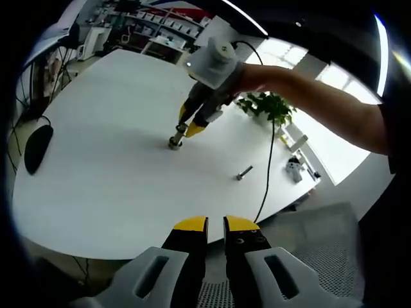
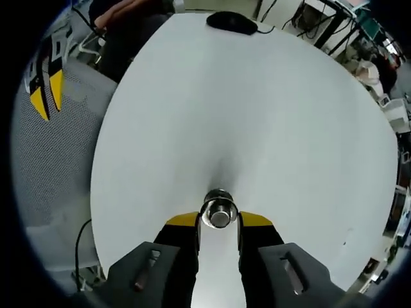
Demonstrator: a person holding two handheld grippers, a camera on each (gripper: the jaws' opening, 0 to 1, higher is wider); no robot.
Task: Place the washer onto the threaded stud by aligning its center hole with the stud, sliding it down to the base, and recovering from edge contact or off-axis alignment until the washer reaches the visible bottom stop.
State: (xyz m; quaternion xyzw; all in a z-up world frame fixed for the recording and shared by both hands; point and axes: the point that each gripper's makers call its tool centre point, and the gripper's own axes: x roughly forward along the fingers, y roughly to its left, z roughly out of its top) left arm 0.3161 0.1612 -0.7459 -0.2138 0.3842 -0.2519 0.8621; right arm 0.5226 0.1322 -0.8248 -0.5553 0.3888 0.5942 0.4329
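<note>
The right gripper (image 2: 218, 221) is clamped on the threaded stud (image 2: 218, 213), which is held upright near the middle of the white table (image 2: 257, 115). The left gripper (image 1: 216, 224) is held off the table's edge with its jaws nearly together and nothing between them. A small bolt (image 1: 244, 172) lies nearer that edge; the washer cannot be made out.

The washer (if on the stud (image 2: 219, 213)) is too small to tell apart.

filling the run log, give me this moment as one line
right gripper: shut on stud, upright on table | left gripper: shut, empty, off table edge | loose bolt: lying on table
</note>
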